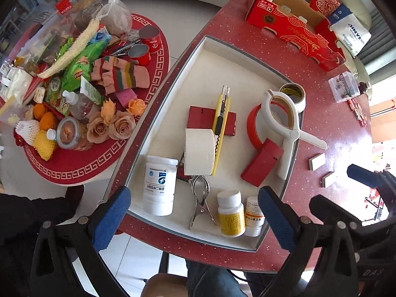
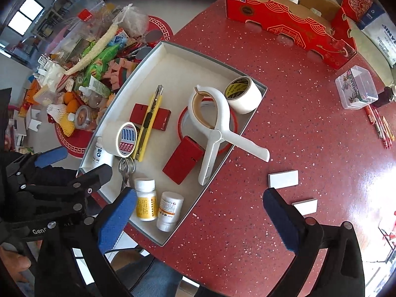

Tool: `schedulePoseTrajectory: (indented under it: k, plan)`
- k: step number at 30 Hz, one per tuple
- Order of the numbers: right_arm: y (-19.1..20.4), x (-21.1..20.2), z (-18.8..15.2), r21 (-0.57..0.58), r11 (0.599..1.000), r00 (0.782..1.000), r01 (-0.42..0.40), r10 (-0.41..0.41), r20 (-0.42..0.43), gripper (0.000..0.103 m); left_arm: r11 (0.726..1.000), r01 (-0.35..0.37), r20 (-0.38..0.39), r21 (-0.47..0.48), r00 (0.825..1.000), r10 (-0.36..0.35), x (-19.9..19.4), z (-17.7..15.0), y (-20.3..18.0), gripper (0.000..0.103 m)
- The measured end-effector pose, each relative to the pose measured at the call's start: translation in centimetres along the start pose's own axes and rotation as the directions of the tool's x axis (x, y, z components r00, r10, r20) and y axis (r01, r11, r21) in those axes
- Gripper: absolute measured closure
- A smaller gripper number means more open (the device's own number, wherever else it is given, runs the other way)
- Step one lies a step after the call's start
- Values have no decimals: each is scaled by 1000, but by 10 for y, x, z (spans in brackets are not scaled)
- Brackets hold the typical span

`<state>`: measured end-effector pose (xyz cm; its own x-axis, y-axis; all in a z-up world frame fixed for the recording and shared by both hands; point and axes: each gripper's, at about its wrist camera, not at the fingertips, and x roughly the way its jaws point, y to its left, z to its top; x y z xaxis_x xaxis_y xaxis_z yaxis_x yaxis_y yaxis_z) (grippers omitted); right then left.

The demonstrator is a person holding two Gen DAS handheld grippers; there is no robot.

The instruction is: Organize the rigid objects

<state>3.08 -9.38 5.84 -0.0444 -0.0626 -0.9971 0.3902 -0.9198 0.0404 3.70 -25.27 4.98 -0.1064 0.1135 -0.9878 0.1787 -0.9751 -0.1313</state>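
A white tray (image 1: 198,57) (image 2: 170,57) on the red table holds tape rolls (image 1: 199,154), a yellow utility knife (image 1: 221,116), two red blocks (image 1: 262,165), a large white clamp (image 1: 284,123) (image 2: 217,126), a metal clip (image 1: 200,198), a big white bottle (image 1: 159,185) and two small pill bottles (image 1: 231,214) (image 2: 146,203). My left gripper (image 1: 195,220) is open and empty, above the tray's near edge. My right gripper (image 2: 198,220) is open and empty over bare table right of the tray. Two small white tiles (image 2: 283,178) lie near its right finger.
A round red side table (image 1: 81,170) at left is piled with snacks, gloves, cans, flowers and fruit. A red cardboard box (image 2: 284,17) stands at the table's back. A clear plastic box (image 2: 357,87) and red pens (image 2: 378,123) lie at the right.
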Motion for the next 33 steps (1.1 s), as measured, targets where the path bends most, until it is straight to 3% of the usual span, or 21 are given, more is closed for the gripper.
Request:
schedulePoseTrajectory:
  k: [2,5,15,23,33]
  plan:
    - [4,1,-1,-10,1000,999,14,-14,-34,1,999,-50,-24,-4,998,50,2,-3,-2,0]
    - [7,11,0,-2,1000,991,7,-7,-137,1,998,-53,-60,-18,997,52,6,-9,0,0]
    - [10,-13,6,-10,997,996,81,-82,-35,1,997,-65,-44,29,997,66,-6,-20,-4,1]
    - [14,-19,9,-26,996,996,87,-87,-21,1,995,-93,-24,27,995,94,-11,-18,-5,1]
    - [22,-20,9,-57,994,995,96,-97,-19,1,997,-73,-67,20,995,74,-5,-23,-4,1]
